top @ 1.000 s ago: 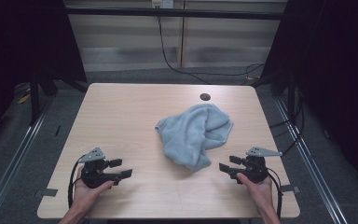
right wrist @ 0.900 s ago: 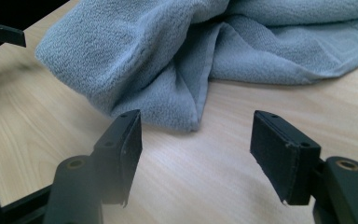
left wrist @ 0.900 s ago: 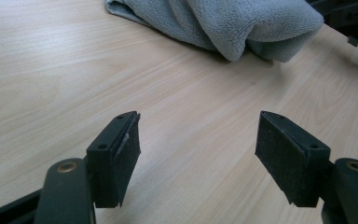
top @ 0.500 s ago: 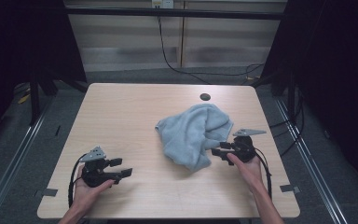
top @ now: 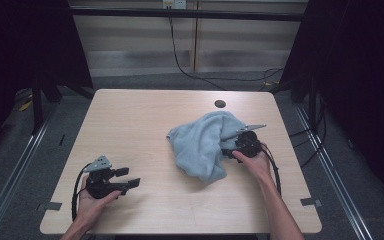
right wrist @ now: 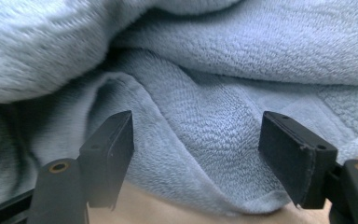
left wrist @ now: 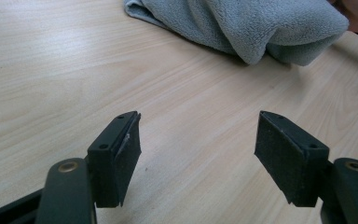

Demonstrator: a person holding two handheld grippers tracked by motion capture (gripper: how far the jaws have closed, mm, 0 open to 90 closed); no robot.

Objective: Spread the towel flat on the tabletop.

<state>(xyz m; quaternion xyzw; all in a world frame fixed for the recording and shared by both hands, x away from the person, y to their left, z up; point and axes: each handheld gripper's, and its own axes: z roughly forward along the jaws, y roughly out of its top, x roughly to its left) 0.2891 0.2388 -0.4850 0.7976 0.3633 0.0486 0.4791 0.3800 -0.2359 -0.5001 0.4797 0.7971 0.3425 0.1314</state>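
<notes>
A crumpled light blue-grey towel (top: 204, 145) lies right of the table's middle. My right gripper (top: 228, 151) is pushed against the towel's right side, open, and in the right gripper view the towel's folds (right wrist: 214, 116) lie between the wide-apart jaws with its edge just above the wood. My left gripper (top: 127, 178) rests near the front left of the table, open and holding nothing. In the left gripper view the towel (left wrist: 251, 23) lies farther off, beyond bare wood.
The light wooden table (top: 145, 120) has a small dark round hole (top: 220, 104) near its far edge. Black cables trail from both grippers. Metal frame rails and a grey floor surround the table.
My right gripper has moved from the front right of the table leftward and away from me, into the towel's right side. The left gripper has stayed in place.
</notes>
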